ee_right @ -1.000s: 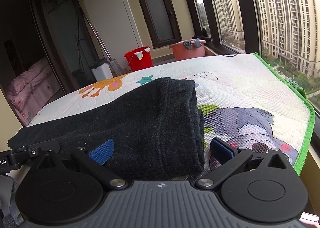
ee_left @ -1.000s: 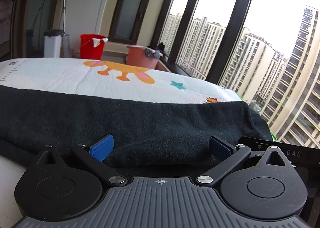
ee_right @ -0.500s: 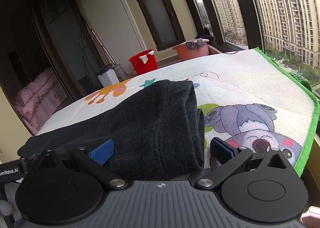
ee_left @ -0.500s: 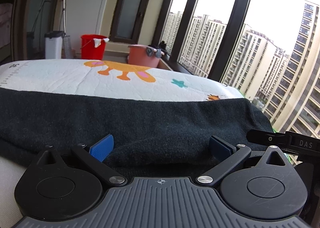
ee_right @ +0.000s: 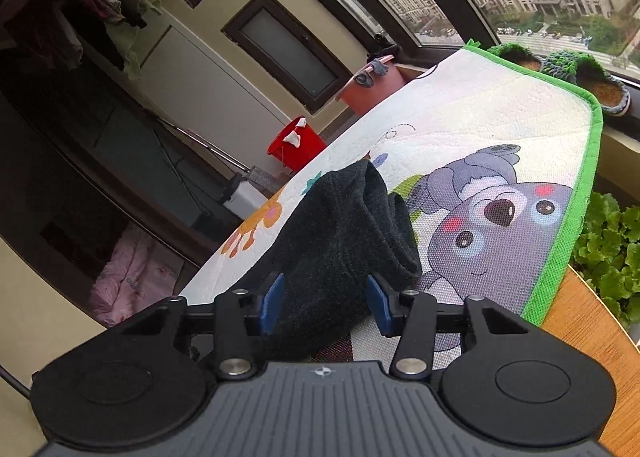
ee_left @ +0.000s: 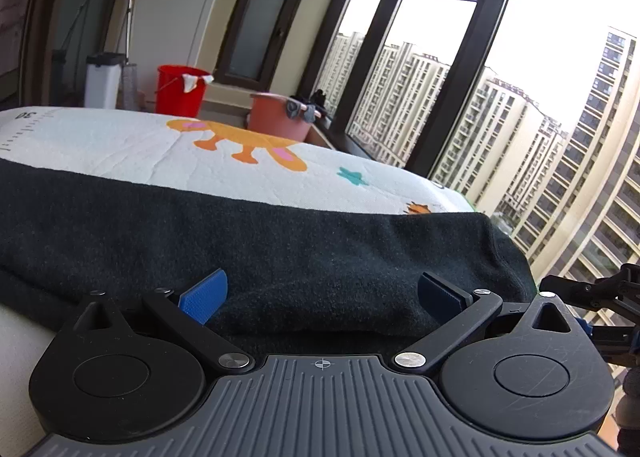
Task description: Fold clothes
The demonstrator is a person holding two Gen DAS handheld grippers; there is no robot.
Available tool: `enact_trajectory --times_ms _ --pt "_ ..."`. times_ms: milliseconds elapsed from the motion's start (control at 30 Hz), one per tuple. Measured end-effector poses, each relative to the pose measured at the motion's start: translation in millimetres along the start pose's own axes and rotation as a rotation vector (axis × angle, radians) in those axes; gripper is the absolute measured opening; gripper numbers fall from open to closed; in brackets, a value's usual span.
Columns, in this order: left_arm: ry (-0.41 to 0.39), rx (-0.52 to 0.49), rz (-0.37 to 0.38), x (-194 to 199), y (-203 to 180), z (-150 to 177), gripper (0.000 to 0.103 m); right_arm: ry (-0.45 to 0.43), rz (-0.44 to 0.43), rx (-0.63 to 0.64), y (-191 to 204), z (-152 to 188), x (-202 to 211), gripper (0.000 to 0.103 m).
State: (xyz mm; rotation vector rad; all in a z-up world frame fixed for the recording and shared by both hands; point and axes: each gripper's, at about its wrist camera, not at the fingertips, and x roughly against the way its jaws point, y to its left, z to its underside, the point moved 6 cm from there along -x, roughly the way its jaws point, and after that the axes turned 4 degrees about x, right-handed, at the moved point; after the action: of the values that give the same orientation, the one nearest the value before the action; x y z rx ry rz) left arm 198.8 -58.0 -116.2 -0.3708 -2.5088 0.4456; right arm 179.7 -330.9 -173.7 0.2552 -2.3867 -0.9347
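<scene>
A dark knit garment (ee_left: pixel 280 253) lies folded on the cartoon-printed mat (ee_right: pixel 500 117) covering the wooden surface (ee_right: pixel 592 321), beside tall windows (ee_left: pixel 452 69). The left gripper (ee_left: pixel 320 291) jaws stand wide; the right gripper (ee_right: pixel 326 297) jaws are closing around the garment's end

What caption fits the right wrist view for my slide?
Right gripper closing around the end of a folded dark fleece garment on a koala-print mat beside the window.

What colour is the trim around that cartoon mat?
Bright green trim edges the mat; clearest in the right wrist view.
</scene>
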Motion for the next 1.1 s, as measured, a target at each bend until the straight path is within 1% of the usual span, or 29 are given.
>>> enact_trajectory --times_ms 33,67,100,133,200,267,333,367,433,467,567,633,667,700,733,767,833,933,1033,1100 --pt "-0.001 0.003 0.003 0 0 0 0.103 -0.003 0.013 -0.038 -7 3 -1 0.048" --pt "-0.002 0.007 0.006 0 1 0 0.103 0.001 0.018 -0.083 -13 6 -3 0.052" --pt "-0.003 0.009 0.008 1 1 0 0.103 0.007 0.017 -0.135 -20 10 -9 0.052" --pt "-0.004 0.012 0.010 1 2 0 0.103 -0.013 0.018 -0.151 -22 12 -13 0.047" --pt "-0.004 0.016 0.013 2 2 0 0.103 -0.025 0.014 -0.141 -17 12 -21 0.050" --pt "-0.005 0.019 0.016 2 2 -1 0.103 -0.039 0.030 -0.091 -10 10 -30 0.053" --pt "-0.006 0.023 0.019 3 2 -1 0.103 -0.062 0.053 -0.049 -6 9 -35 0.055" --pt "-0.007 0.026 0.022 3 2 -1 0.103 -0.070 0.058 -0.042 -5 8 -36 0.059" --pt "-0.009 0.034 0.029 4 3 -1 0.103 -0.092 0.067 -0.050 -4 7 -35 0.063" --pt "-0.010 0.036 0.031 4 3 -1 0.103 -0.103 0.067 -0.056 -4 7 -34 0.069" --pt "-0.011 0.041 0.035 4 4 -1 0.103 -0.145 0.123 -0.022 1 9 -30 0.077" --pt "-0.011 0.042 0.035 4 4 -1 0.103 -0.171 0.161 0.003 4 10 -28 0.078" --pt "-0.011 0.042 0.035 4 4 -1 0.103 -0.158 0.161 0.014 5 11 -31 0.077" --pt "-0.011 0.043 0.036 4 3 -1 0.103 -0.150 0.161 0.017 5 11 -31 0.073" --pt "-0.011 0.044 0.037 3 2 -2 0.103 -0.155 0.162 0.010 3 10 -31 0.056" --pt "-0.011 0.045 0.037 3 2 -2 0.103 -0.147 0.151 0.007 1 7 -31 0.041" --pt "-0.010 0.045 0.038 3 2 -2 0.103 -0.134 0.130 0.024 1 2 -31 0.037" --pt "-0.010 0.044 0.036 1 1 -2 0.103 -0.181 0.148 0.245 32 -4 -25 0.034" --pt "-0.011 0.048 0.038 2 2 -2 0.103 -0.239 0.152 0.550 84 1 -21 0.033" --pt "-0.014 0.058 0.048 3 3 -3 0.103 -0.223 0.116 0.708 112 14 -24 0.031"
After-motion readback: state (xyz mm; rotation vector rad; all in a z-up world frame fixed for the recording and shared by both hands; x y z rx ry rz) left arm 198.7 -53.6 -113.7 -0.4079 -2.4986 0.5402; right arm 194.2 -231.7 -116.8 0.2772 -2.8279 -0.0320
